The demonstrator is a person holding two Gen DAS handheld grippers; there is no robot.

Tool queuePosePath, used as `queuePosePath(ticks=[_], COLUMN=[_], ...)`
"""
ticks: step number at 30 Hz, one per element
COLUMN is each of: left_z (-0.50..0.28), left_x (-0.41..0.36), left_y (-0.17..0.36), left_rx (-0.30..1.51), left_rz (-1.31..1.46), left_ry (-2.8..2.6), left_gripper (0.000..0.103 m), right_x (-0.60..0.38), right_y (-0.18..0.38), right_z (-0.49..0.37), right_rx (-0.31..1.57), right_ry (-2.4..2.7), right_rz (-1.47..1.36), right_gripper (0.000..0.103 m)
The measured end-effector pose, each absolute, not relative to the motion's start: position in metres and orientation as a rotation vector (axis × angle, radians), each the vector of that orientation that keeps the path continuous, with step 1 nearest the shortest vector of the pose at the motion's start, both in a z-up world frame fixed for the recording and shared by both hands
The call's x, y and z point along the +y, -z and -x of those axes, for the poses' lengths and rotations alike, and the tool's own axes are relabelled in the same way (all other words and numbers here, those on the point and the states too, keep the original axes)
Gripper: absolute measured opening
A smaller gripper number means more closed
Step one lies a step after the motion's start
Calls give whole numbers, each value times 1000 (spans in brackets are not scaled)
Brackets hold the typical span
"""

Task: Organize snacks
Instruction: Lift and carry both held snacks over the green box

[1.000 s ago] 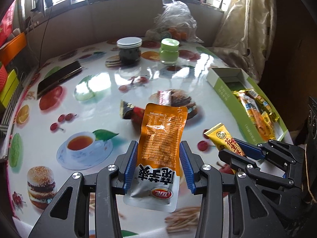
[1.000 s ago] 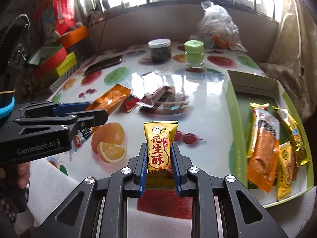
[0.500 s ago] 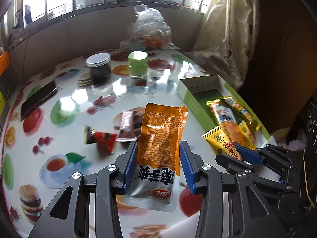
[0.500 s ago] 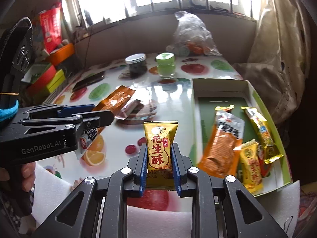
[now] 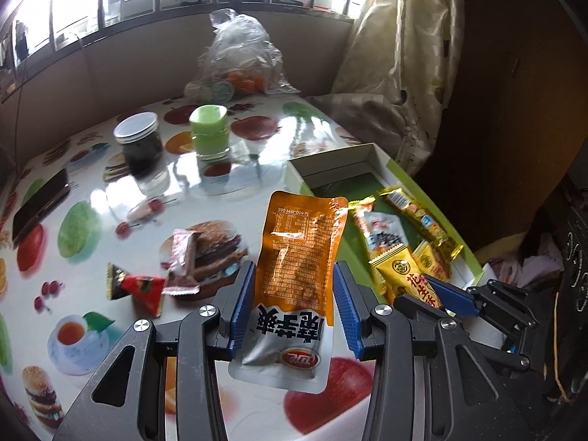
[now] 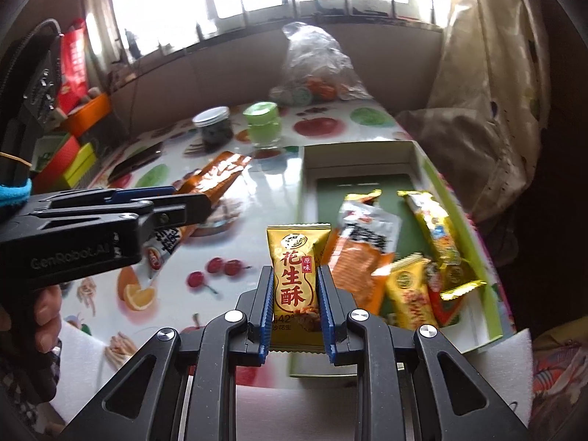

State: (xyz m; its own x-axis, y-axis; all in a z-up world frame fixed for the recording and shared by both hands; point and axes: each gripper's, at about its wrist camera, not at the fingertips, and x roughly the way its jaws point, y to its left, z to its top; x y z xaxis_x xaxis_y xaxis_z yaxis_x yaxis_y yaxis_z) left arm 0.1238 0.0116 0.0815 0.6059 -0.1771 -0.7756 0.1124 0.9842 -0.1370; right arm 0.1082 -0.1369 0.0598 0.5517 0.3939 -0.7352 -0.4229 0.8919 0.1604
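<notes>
Right wrist view | right gripper (image 6: 295,296) is clamped on yellow peanut-crisp packet (image 6: 296,270); left gripper (image 5: 290,307) on orange foil pouch (image 5: 299,257) | step: carry to green-walled box (image 6: 454,198) | next: both are lowered in and released

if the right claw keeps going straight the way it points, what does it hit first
Most likely the green box: the right claw, shut on the yellow peanut snack, points at its near-left part, by the orange packet. Depth is unclear.

yellow packet (image 6: 296,283): "花生酥", "原味", "42" — red print
orange pouch (image 5: 298,257): "400-1999 085", inverted
left tool (image 6: 176,205) body: "GenRobot.AI"
</notes>
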Motion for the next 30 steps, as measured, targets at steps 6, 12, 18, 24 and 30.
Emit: queuePosePath(ticks=[6,12,18,24,30], left_z=[-138,-153,-164,-173,-181], left_x=[-7,-24,-39,-46,-52], left_y=[-82,-77,-68,-58,-49], left_rx=[906,922,949,975,997], left_rz=[87,99,94,94,94], left_ry=[211,244,265,265,266], left_gripper=[44,44,44,44,44], right_x=[-159,-180,-191,-195,-195], right_y=[-58,-51,-44,-36,-34], right_z=[-117,-126,-132,-137,-140], right_rx=[867,893,906,915,907], right_ry=[-419,-353,-308,-287,-269], right_rz=[15,-9,-5,3,25], right_gripper=[21,21,21,21,22])
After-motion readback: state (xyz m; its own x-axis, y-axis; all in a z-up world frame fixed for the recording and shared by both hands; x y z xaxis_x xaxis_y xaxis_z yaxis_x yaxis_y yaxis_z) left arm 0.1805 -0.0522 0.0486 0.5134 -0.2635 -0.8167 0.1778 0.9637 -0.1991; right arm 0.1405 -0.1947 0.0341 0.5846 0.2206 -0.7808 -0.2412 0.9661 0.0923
